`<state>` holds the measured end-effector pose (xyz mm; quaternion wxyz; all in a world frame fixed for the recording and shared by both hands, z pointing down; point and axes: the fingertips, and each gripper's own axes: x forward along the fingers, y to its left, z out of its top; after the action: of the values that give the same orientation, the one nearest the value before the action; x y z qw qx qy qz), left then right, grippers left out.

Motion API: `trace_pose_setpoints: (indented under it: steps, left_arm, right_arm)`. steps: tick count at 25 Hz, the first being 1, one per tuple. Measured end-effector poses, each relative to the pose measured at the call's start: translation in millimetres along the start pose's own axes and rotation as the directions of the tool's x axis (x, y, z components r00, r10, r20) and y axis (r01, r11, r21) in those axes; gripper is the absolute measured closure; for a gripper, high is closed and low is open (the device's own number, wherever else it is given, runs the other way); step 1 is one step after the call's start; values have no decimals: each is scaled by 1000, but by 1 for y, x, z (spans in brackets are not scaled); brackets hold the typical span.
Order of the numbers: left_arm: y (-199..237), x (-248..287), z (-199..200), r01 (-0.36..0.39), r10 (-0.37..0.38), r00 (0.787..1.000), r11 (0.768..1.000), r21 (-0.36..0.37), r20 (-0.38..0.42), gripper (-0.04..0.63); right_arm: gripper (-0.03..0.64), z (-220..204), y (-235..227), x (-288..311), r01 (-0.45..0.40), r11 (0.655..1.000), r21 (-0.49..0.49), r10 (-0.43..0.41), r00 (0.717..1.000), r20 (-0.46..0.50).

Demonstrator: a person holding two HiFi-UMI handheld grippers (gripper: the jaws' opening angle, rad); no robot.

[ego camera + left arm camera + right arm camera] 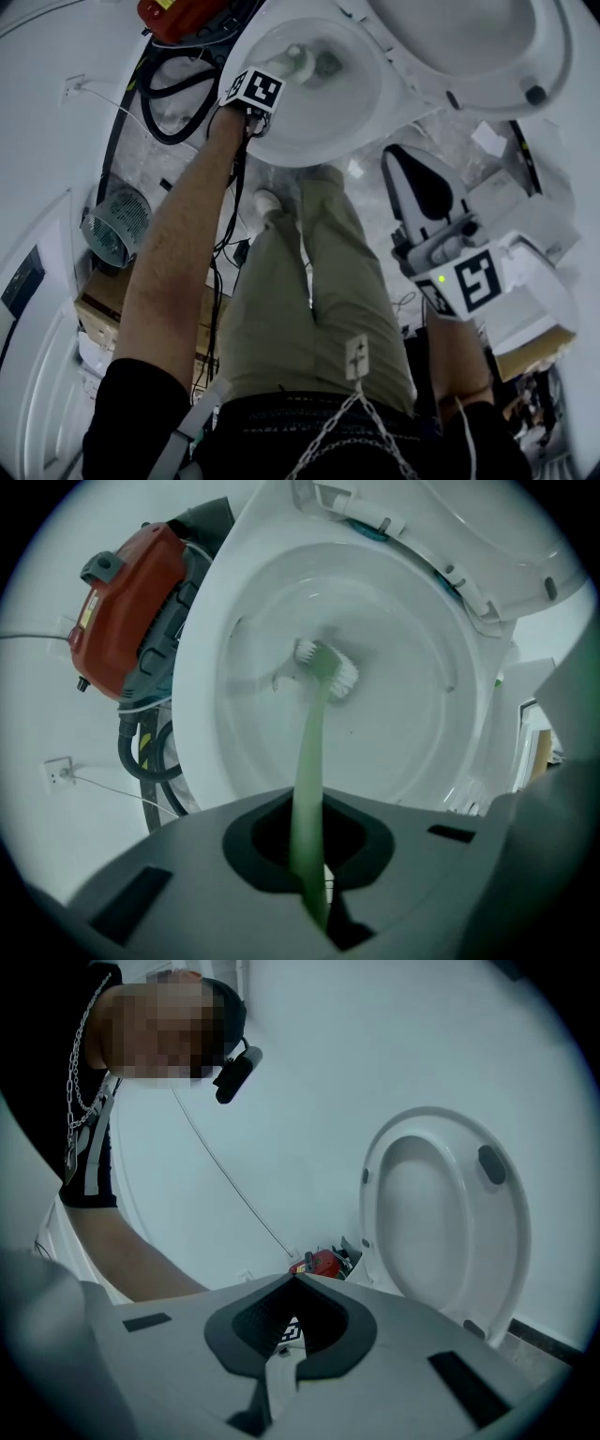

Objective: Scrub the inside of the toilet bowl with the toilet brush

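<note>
Jaws of my left gripper (314, 860) are clamped on the pale green handle of the toilet brush (312, 761). I grip it high up so the shaft reaches down while my hand stays out of the toilet bowl (422, 733). The white bristle head (326, 666) sits low inside, apparently against the sloping wall. My right gripper (292, 1330) is closed on nothing and held aside near the raised seat (441, 1213), clear of the scrubbing.
</note>
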<state>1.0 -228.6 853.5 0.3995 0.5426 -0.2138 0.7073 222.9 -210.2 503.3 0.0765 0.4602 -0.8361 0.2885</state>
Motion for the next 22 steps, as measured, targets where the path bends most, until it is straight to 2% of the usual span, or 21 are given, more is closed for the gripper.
trace_pose_setpoints:
  steps: [13, 18, 22]
  left_arm:
    - [-14, 4, 47, -121, 112, 991, 985, 122, 77, 595]
    - [-28, 6, 55, -200, 178, 978, 953, 226, 112, 595]
    - [-45, 9, 47, -202, 169, 977, 933, 299, 133, 595]
  right_arm:
    - [626, -12, -16, -17, 42, 999, 26, -41, 999, -21]
    - [626, -9, -17, -19, 52, 998, 32, -52, 999, 1]
    - [626, -14, -12, -20, 54, 998, 24, -54, 998, -12]
